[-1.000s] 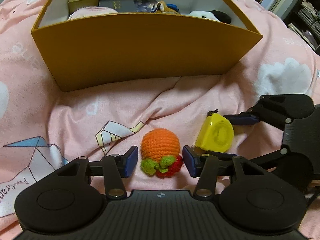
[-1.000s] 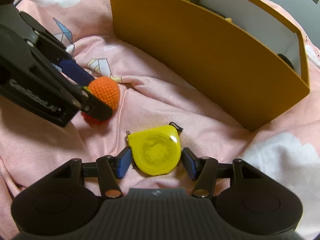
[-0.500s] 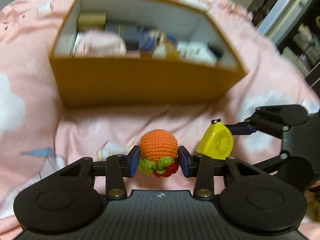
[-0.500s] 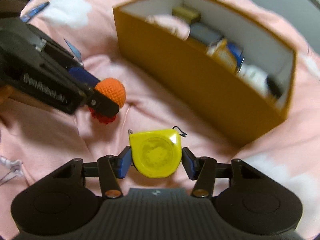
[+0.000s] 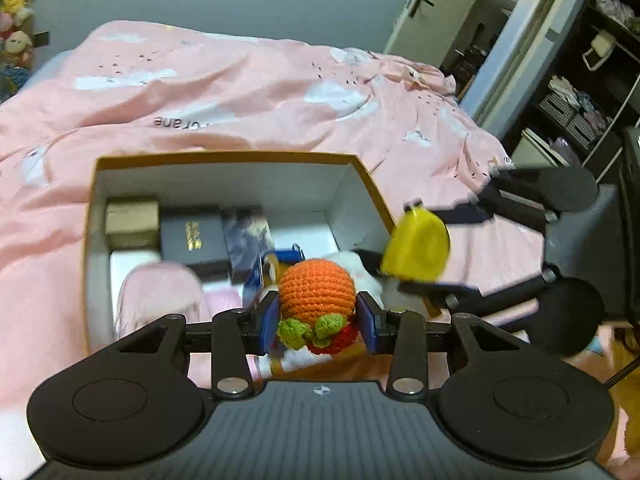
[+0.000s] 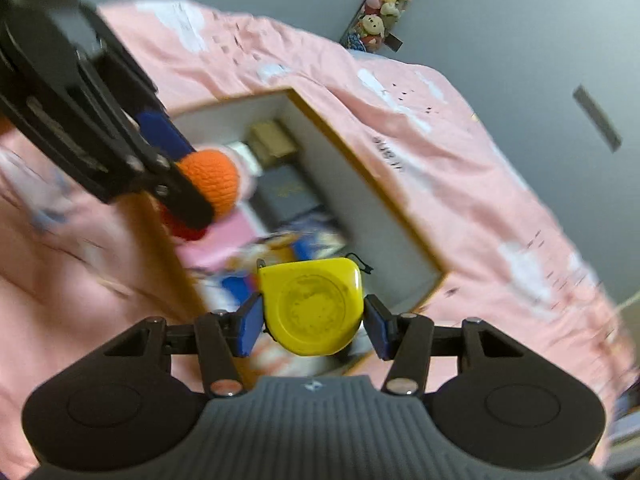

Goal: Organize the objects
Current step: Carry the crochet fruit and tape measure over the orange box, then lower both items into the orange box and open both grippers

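Observation:
My left gripper (image 5: 318, 322) is shut on an orange crocheted ball (image 5: 317, 291) with green and red trim, held in the air above the open orange box (image 5: 368, 184). My right gripper (image 6: 313, 322) is shut on a yellow tape measure (image 6: 314, 304), also lifted over the box (image 6: 320, 120). In the left wrist view the tape measure (image 5: 416, 248) hangs at the box's right side in the right gripper (image 5: 420, 252). The right wrist view shows the left gripper (image 6: 192, 184) with the orange ball (image 6: 210, 178) at upper left.
The box lies on a pink bedspread (image 5: 240, 92) and holds a gold box (image 5: 130, 222), a black box (image 5: 192, 240), a pink item (image 5: 160, 296) and a blue packet (image 5: 276, 264). Shelves (image 5: 580, 92) and a door stand at right. Plush toys (image 6: 380, 4) hang on the wall.
Both grippers closed on their objects and lifted them off the bedspread. They now hang over the box's open top, whose inside has come into view.

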Action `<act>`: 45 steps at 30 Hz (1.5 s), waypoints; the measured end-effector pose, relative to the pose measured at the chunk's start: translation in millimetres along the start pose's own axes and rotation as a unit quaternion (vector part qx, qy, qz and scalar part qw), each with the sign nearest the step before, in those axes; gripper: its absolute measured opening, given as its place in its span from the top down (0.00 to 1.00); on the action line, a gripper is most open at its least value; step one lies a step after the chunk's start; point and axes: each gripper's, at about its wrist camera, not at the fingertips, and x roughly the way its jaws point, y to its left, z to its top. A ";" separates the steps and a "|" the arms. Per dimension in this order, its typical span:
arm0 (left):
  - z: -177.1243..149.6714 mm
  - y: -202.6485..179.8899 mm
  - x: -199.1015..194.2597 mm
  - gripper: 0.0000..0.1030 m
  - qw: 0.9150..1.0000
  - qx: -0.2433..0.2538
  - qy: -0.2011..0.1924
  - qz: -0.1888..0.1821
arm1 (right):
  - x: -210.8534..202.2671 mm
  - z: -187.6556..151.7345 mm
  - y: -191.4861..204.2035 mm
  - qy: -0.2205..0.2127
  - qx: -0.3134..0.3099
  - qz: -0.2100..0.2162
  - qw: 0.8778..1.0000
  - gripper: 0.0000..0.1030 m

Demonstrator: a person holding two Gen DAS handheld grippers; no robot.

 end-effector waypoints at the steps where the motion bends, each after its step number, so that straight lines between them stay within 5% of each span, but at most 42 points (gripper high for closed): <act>1: 4.6 2.2 8.8 0.55 1.000 0.004 0.002 0.003 | 8.8 0.7 -5.4 -0.003 -0.011 -0.004 1.000 0.46; 12: 53.9 38.0 75.8 0.55 0.999 -0.031 0.040 -0.015 | 111.1 8.8 -47.3 0.057 -0.086 0.039 0.994 0.46; 21: 67.0 54.8 116.6 0.55 0.995 -0.050 0.080 -0.038 | 154.0 9.5 -52.2 0.103 -0.121 0.070 0.985 0.46; 34: 72.5 49.4 155.3 0.55 0.992 -0.056 0.108 -0.026 | 127.8 2.2 -67.7 0.087 -0.095 0.065 0.990 0.38; 41: 84.8 36.8 167.2 0.55 0.989 -0.050 0.136 0.018 | 106.5 11.1 -88.0 0.072 -0.033 0.083 0.993 0.43; 45: 82.4 35.1 172.9 0.55 0.989 -0.054 0.140 0.012 | 102.7 9.5 -85.5 0.061 -0.023 0.075 0.995 0.43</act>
